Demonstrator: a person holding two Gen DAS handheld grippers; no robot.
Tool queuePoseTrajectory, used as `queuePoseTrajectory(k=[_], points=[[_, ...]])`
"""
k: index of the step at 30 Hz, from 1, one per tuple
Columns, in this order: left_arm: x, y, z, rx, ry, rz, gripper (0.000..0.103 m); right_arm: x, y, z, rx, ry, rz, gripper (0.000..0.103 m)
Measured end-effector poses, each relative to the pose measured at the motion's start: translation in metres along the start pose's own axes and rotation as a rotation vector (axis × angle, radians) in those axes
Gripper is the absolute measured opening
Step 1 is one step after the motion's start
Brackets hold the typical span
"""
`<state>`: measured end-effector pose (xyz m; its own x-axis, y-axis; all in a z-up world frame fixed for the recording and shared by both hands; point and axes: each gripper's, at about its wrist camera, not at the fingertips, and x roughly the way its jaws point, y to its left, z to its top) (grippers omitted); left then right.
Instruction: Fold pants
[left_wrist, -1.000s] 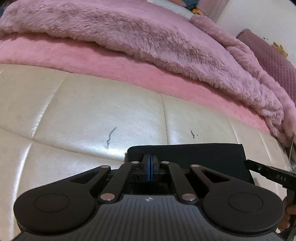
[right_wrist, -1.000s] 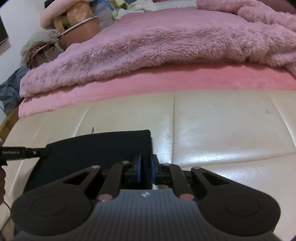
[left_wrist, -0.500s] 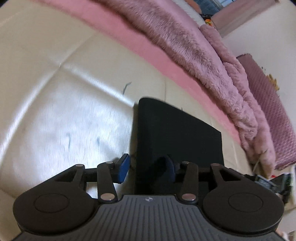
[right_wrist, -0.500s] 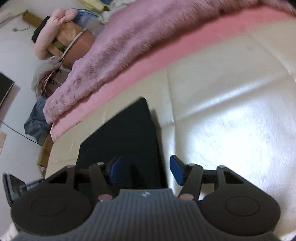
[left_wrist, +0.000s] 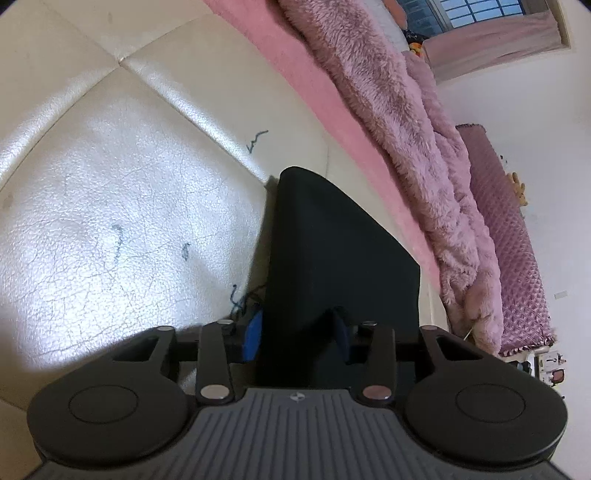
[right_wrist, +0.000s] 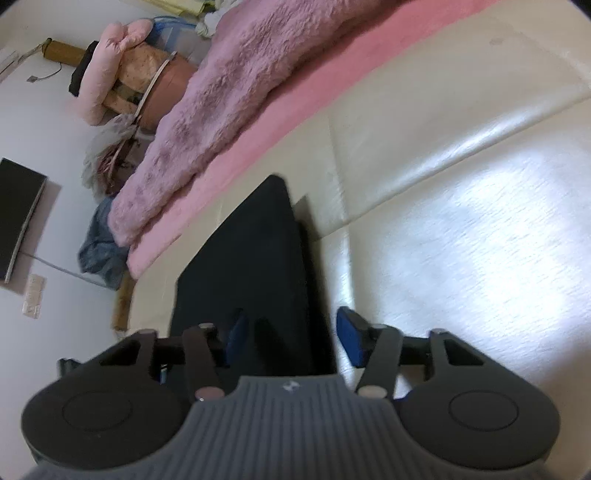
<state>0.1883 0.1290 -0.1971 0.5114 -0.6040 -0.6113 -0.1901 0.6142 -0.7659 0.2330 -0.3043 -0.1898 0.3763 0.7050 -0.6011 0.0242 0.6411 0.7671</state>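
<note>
While straddling opposite side edges of the folded black pants (left_wrist: 332, 258), left gripper (left_wrist: 295, 334) and right gripper (right_wrist: 295, 336) part-open, jaws just narrowing, unpressed; long axis running ahead.

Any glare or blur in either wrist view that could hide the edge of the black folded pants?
Left wrist view: sharp; strong glare on the cream leather cushion left of the black folded pants, whose edge stays crisp against it, shadow alongside. Right wrist view: slight motion blur, glare patch on the cushion right of the pants; their edge is softer but readable. Both views show fisheye bending.
</note>
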Motion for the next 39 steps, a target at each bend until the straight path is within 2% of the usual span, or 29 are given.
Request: queuePoseTrajectory(k=[1, 2, 3, 9, 11, 15, 21, 27, 33, 39], points=[[0.000, 0.002, 0.001, -0.007, 0.004, -0.007, 0.045, 0.004, 0.001, -0.001, 0.001, 0.024, 0.000, 0.036], [0.000, 0.003, 0.001, -0.013, 0.008, -0.011, 0.045, 0.007, 0.004, -0.002, -0.023, 0.023, -0.042, 0.030], [0.000, 0.004, 0.002, -0.016, 0.010, -0.013, 0.045, 0.009, 0.006, -0.003, -0.036, 0.018, -0.054, 0.030], [0.008, 0.001, 0.000, -0.025, 0.005, -0.016, 0.039, 0.013, -0.015, -0.001, 0.087, 0.005, 0.032, 0.024], [0.008, 0.003, 0.001, -0.037, 0.005, -0.016, 0.027, 0.014, -0.021, 0.001, 0.115, 0.010, 0.063, 0.020], [0.003, -0.005, -0.001, -0.010, -0.014, 0.015, 0.021, 0.015, -0.025, 0.002, 0.158, 0.014, 0.092, 0.017], [-0.014, -0.024, 0.005, 0.076, -0.032, 0.092, 0.018, 0.008, 0.009, -0.001, 0.076, -0.005, 0.009, 0.012], [-0.049, -0.026, 0.032, 0.150, -0.038, 0.133, 0.018, 0.018, 0.053, -0.009, 0.028, -0.006, 0.009, 0.011], [-0.092, -0.017, 0.082, 0.200, -0.052, 0.152, 0.018, 0.058, 0.098, -0.010, 0.033, -0.005, 0.066, 0.011], [-0.116, -0.006, 0.131, 0.249, -0.054, 0.195, 0.018, 0.113, 0.144, -0.003, 0.019, 0.014, 0.100, 0.011]])
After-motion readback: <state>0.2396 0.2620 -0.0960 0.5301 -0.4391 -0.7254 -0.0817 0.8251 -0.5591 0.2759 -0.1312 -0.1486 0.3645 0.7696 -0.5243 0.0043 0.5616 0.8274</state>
